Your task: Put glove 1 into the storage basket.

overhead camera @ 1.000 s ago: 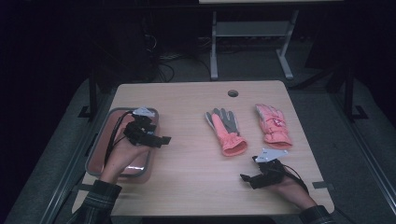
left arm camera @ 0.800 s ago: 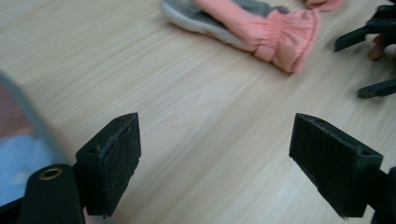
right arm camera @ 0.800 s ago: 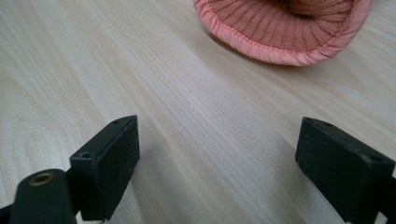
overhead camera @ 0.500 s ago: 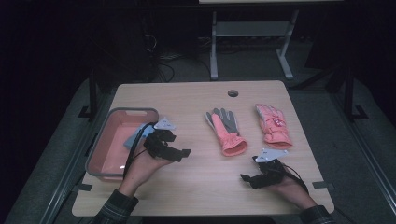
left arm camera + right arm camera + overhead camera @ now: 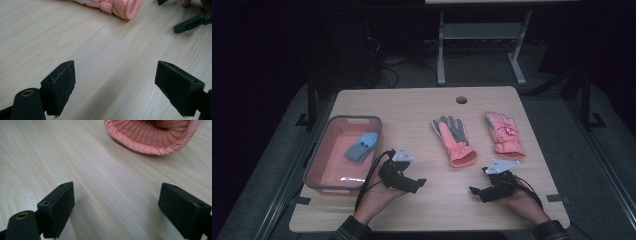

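Note:
A pink glove with a grey palm (image 5: 453, 140) lies at the table's middle, cuff toward me. A second pink glove (image 5: 504, 134) lies to its right. A blue-grey glove (image 5: 361, 146) rests inside the pink tray (image 5: 323, 159) at the left. My left gripper (image 5: 414, 184) hovers just right of the tray, open and empty, pointing right. In the left gripper view its jaws (image 5: 122, 85) stand wide apart over bare wood, the pink cuff (image 5: 120, 6) ahead. My right gripper (image 5: 477, 192) is open and empty near the front edge. In its own view (image 5: 125, 207) it faces the ribbed pink cuff (image 5: 152, 135).
The wooden table (image 5: 422, 107) has a round cable hole (image 5: 461, 99) at the back. The right gripper's jaw (image 5: 190, 22) shows at the top right of the left gripper view. Metal frame legs (image 5: 441, 55) stand on the floor beyond the table.
My left gripper has moved right, out from over the tray to the bare table beside it; the blue-grey glove now lies uncovered in the tray. The right gripper has stayed put.

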`<state>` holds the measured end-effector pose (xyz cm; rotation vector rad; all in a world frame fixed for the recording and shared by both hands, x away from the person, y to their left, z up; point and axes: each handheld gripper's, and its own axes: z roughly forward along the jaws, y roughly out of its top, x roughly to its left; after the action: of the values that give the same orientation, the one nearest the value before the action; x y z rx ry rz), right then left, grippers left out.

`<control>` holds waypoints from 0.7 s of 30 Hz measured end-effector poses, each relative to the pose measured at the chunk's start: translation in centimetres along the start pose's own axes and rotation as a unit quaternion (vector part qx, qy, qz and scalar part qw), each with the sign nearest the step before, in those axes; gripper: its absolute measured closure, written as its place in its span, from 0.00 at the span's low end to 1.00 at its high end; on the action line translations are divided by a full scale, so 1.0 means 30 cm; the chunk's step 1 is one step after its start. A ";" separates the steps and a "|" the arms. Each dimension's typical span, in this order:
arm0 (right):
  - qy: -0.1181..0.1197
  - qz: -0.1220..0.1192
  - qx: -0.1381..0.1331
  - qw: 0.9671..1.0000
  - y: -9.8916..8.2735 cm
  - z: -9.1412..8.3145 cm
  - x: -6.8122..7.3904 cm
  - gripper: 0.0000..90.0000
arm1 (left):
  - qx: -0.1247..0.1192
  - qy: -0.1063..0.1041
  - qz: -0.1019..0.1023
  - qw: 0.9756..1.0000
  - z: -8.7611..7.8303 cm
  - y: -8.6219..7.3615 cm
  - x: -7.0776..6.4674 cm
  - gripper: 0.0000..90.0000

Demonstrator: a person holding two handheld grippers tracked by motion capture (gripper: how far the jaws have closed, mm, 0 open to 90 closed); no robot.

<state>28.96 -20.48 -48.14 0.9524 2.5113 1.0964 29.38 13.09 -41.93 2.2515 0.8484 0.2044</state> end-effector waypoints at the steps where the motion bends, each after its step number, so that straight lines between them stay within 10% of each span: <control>1: 0.000 -0.001 0.000 1.000 0.000 0.000 0.000 0.14 | 0.003 0.000 0.001 1.000 0.006 -0.008 -0.004 0.18; 12: -0.003 0.008 0.012 1.000 0.009 -0.008 0.002 0.21 | 0.015 0.005 0.013 1.000 0.064 -0.129 -0.019 0.18; 21: 0.001 0.022 -0.001 1.000 0.072 -0.063 -0.013 0.76 | 0.004 0.020 0.052 0.998 0.076 -0.178 -0.025 0.14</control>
<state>29.42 -20.71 -45.27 1.0106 2.5030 1.1127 26.89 14.15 -47.11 2.3077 0.7549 0.2959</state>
